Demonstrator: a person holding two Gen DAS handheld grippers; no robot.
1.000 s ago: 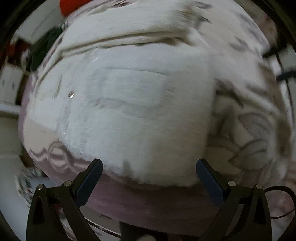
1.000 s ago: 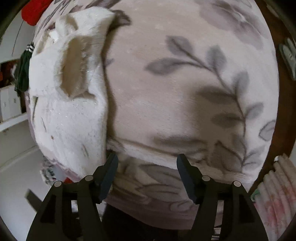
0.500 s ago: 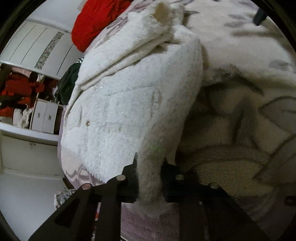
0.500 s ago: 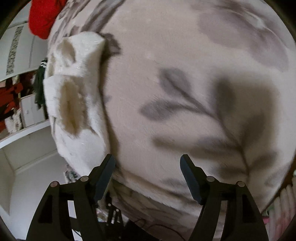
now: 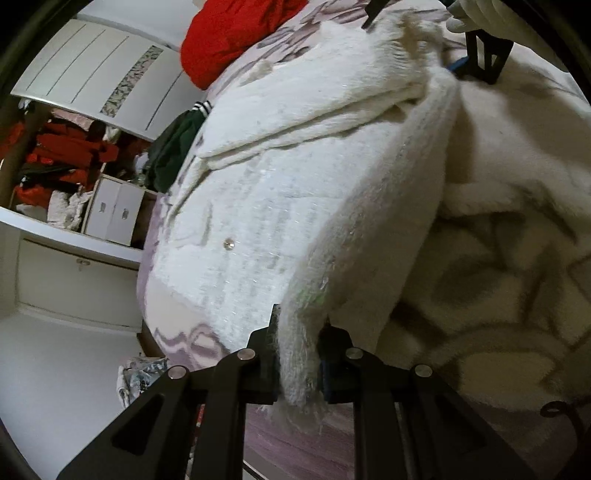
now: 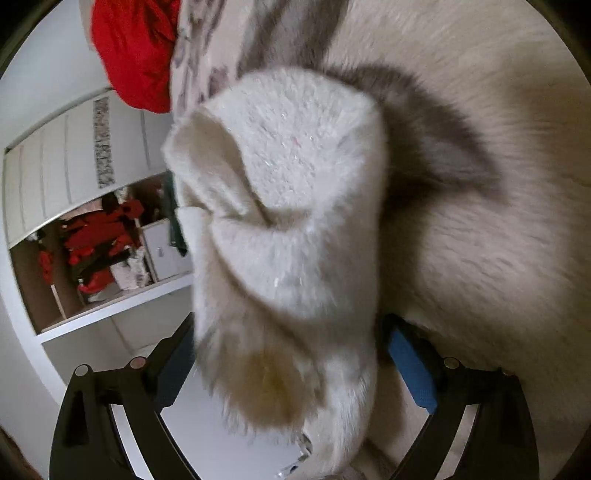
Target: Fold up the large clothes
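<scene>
A fluffy white garment [image 5: 295,192] lies on a bed covered by a beige blanket with grey leaf prints [image 5: 517,258]. My left gripper [image 5: 297,362] is shut on the garment's near edge and holds a fold of it up. In the right wrist view a bunched part of the white garment [image 6: 291,221] sits between the fingers of my right gripper [image 6: 295,365], whose jaws stand wide apart around it. The right gripper also shows in the left wrist view [image 5: 476,62] at the garment's far end.
A red garment [image 5: 236,33] lies at the far end of the bed, with a dark green one [image 5: 173,147] at its left edge. Left of the bed stands an open wardrobe [image 5: 66,162] with red clothes and white boxes. White floor [image 5: 55,387] lies below.
My left gripper closed on the garment's edge and lifted it. My right gripper moved from the bare blanket to the garment's far end, which now sits between its open fingers.
</scene>
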